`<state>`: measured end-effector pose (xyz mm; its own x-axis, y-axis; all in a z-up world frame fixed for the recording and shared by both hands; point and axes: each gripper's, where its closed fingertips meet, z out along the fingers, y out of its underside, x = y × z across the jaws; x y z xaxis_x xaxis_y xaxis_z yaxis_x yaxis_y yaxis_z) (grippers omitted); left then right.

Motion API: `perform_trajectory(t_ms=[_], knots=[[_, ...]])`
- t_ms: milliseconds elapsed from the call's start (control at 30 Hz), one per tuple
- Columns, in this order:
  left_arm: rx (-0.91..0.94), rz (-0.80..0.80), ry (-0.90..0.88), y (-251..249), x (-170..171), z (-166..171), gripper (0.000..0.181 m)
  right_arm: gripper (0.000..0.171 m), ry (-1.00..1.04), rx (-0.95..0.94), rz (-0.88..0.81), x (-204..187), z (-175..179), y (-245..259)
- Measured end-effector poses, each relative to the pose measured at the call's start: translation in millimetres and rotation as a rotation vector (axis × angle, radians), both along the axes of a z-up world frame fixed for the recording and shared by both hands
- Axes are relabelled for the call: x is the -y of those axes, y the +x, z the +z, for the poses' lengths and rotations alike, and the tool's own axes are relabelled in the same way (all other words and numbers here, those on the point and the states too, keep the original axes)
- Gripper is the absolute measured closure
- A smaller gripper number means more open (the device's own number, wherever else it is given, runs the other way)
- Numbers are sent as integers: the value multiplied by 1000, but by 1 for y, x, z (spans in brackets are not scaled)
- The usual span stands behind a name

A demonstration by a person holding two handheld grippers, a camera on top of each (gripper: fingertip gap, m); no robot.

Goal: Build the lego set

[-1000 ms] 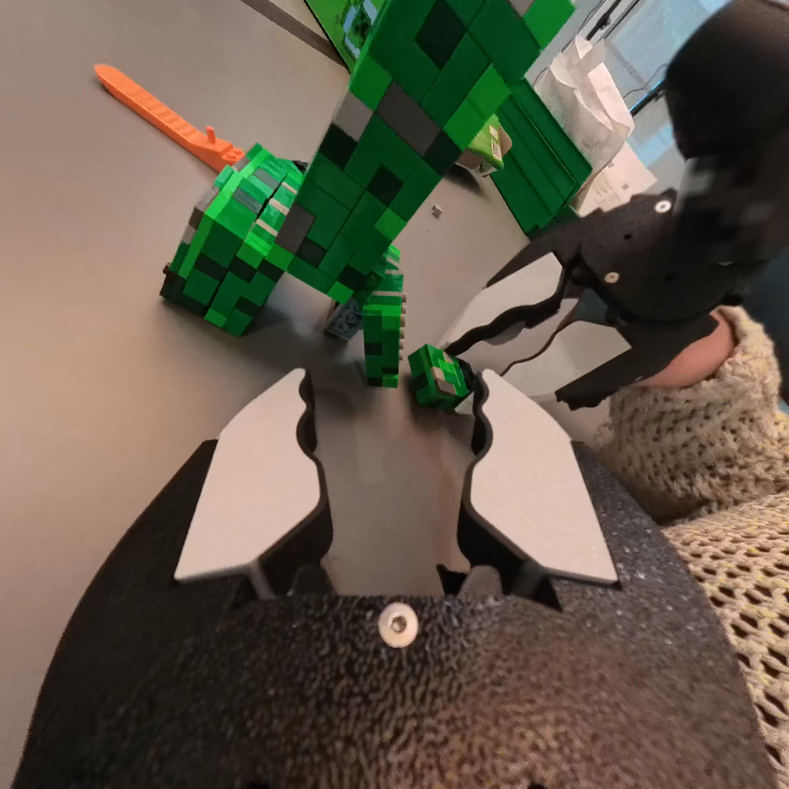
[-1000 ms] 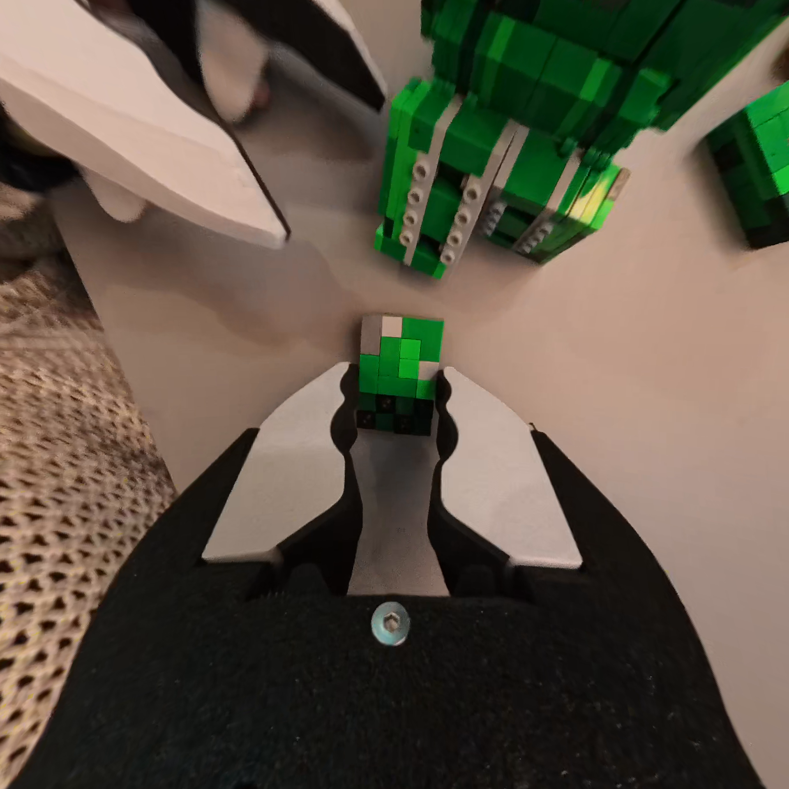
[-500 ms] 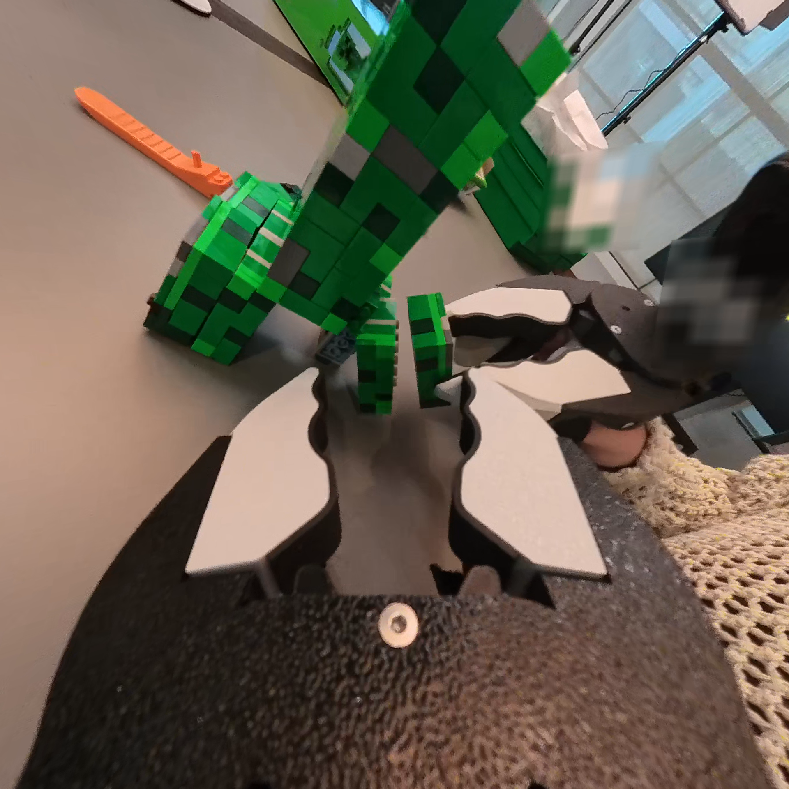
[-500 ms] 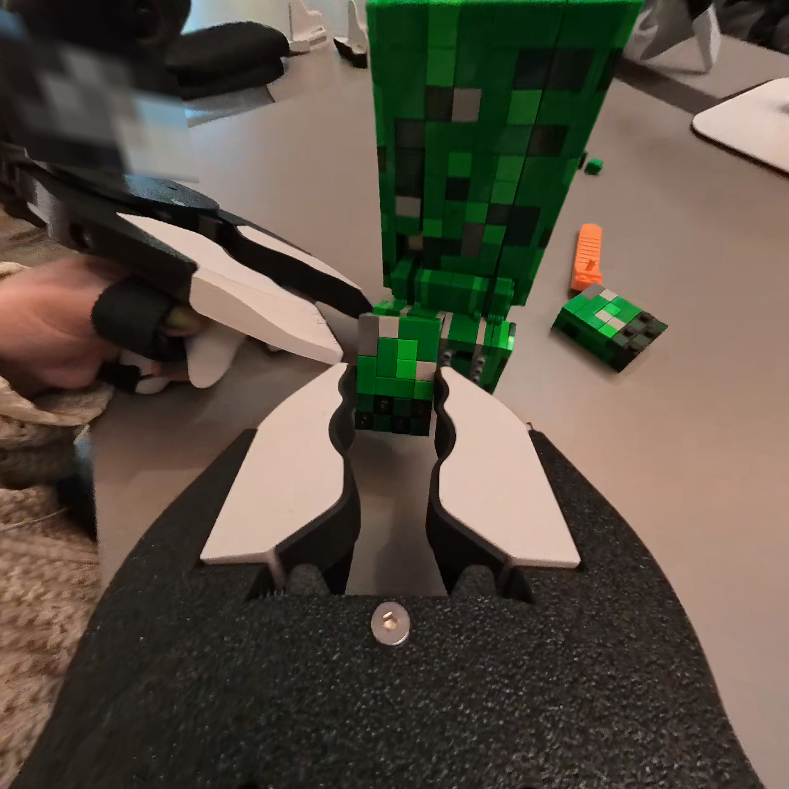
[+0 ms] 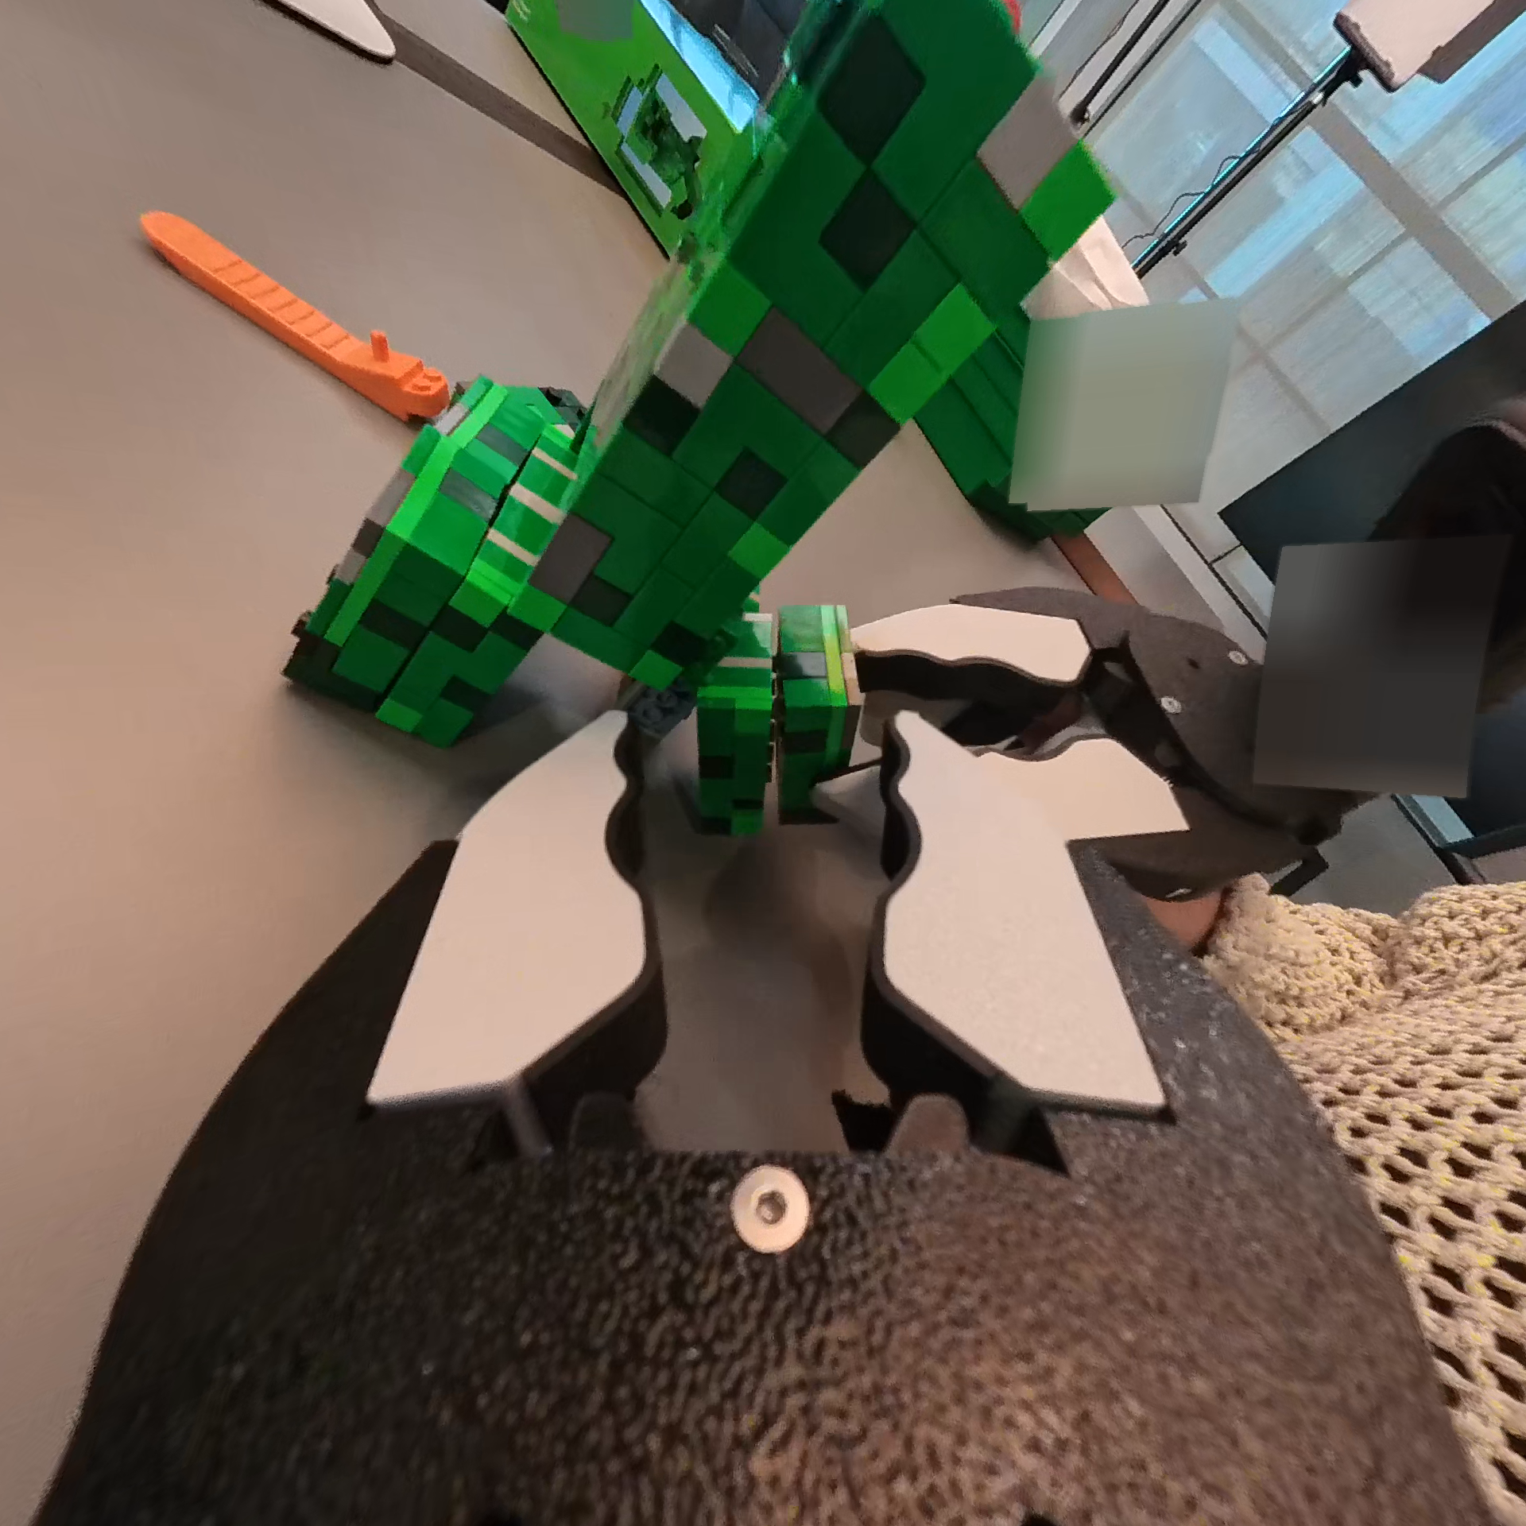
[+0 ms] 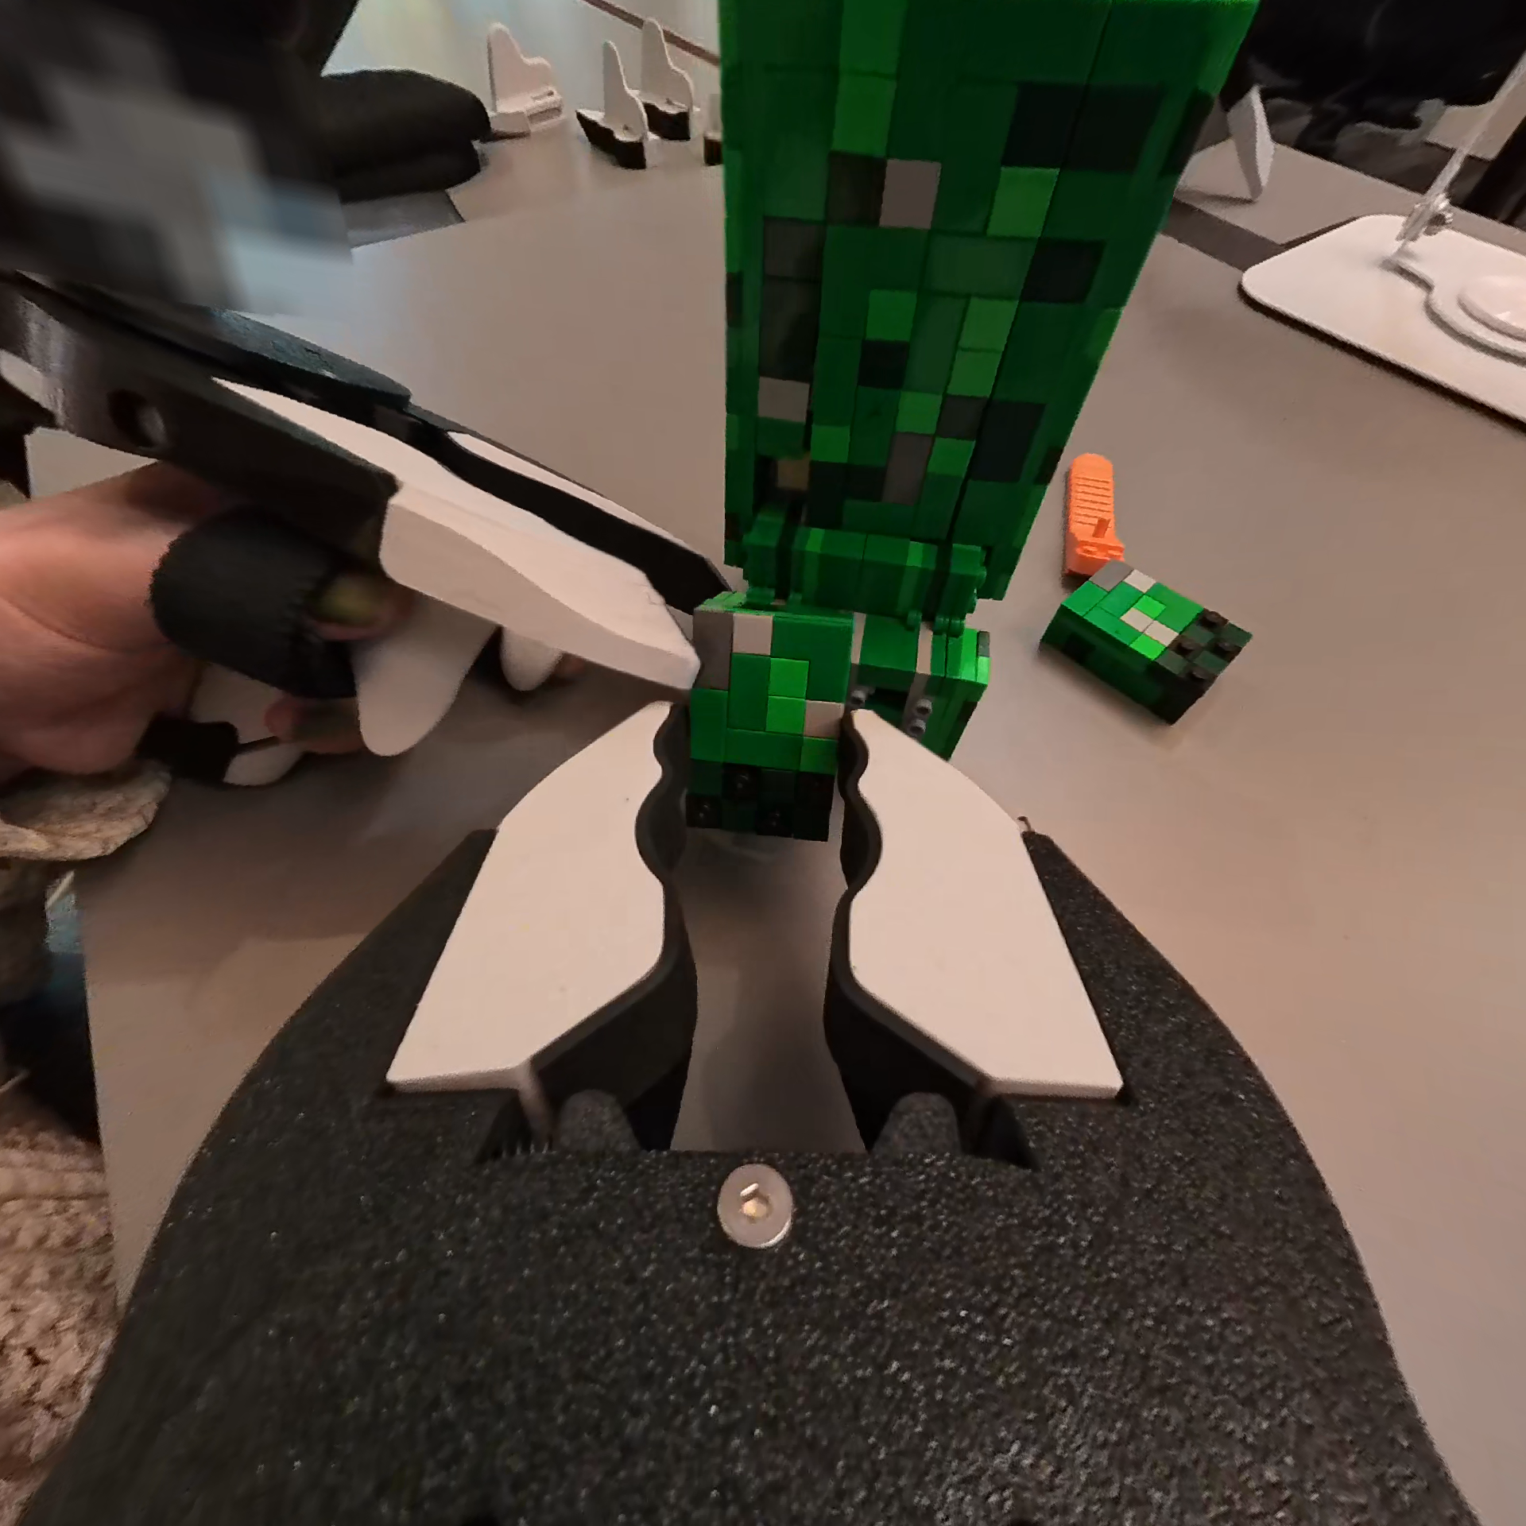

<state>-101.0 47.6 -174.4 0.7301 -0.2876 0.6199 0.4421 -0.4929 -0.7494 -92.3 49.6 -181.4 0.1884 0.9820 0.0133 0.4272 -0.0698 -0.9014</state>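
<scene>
A tall green pixel-pattern lego body (image 6: 925, 289) stands on the grey table (image 6: 1239, 826); it also shows in the left wrist view (image 5: 784, 372). My right gripper (image 6: 760, 727) is shut on a small green leg block (image 6: 768, 702) and holds it against the body's base, beside an attached leg (image 6: 933, 677). In the left wrist view the held block (image 5: 813, 710) sits next to that leg (image 5: 731, 743), with the right gripper (image 5: 859, 685) coming from the right. My left gripper (image 5: 760, 743) is open and empty, just in front of both legs. Its fingertip (image 6: 661, 644) reaches the held block's upper left corner.
A loose green leg block (image 6: 1148, 644) and an orange brick separator (image 6: 1090, 520) lie right of the body. A green box (image 5: 644, 107) stands behind it. A white stand base (image 6: 1387, 305) is at the far right. A hand (image 6: 74, 627) and knit sleeve (image 5: 1362, 1032) are close. Only a small space, under 4 cm, lies between the two pairs of fingers.
My right gripper has lifted the leg block off the table, turned it upright and brought it against the body's base. My left gripper has stayed open and drawn closer to the legs.
</scene>
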Motion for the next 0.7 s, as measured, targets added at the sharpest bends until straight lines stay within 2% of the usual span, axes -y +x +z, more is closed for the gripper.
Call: perform_trajectory(t_ms=[700], knots=[[-31, -1, 9, 3, -3, 1, 145, 137, -9, 22, -89, 1, -3, -1]])
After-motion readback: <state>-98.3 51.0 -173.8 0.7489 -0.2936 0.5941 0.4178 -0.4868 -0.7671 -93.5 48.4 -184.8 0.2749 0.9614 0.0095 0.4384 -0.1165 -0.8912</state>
